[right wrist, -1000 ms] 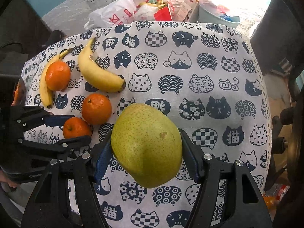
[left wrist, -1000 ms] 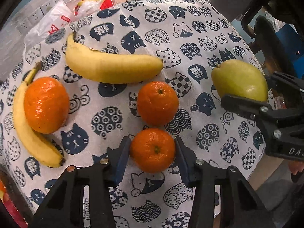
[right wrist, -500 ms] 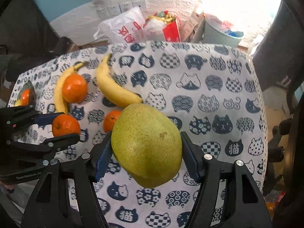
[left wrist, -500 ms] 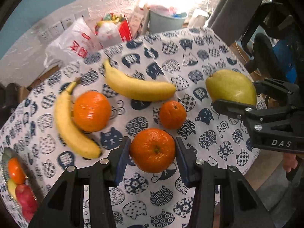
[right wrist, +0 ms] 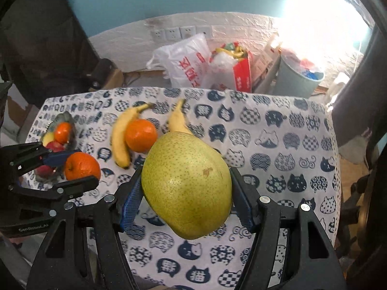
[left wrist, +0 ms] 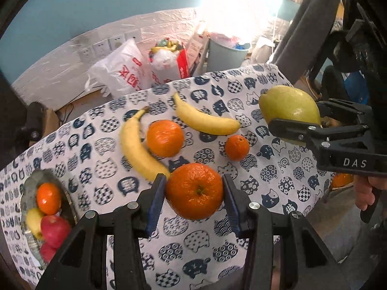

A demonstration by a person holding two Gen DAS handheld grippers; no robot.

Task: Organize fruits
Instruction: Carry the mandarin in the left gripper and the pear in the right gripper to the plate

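**Both grippers loaded above the worktop**

The worktop carries a soft white cloth printed with dark blue cat heads; the cloth drapes over the far and right edges. The landmark below is the large orange on this cloth.

Pear: the biggest fruit, yellow-green, finely speckled, with one small brown blemish. The fingers of the right gripper are clamped on its two sides, blue ribbed pads pressed against the skin, and it hangs clear of the cloth, right of the large orange.

Two bananas, smooth and curved: one banana touches the large orange's left side; the second banana lies just right of it.

Plate: a shallow glassy dish well left of the large orange, near the cloth's left edge, holding red, orange and yellow fruit.

Large orange: round, dimpled, glossy.

Held orange: dimpled peel, stem scar facing the camera, squeezed between the fingers of the left gripper, raised off the cloth in front of the large orange.

Small mandarin: right of the large orange, apart from it.

The cloth's right half is bare.
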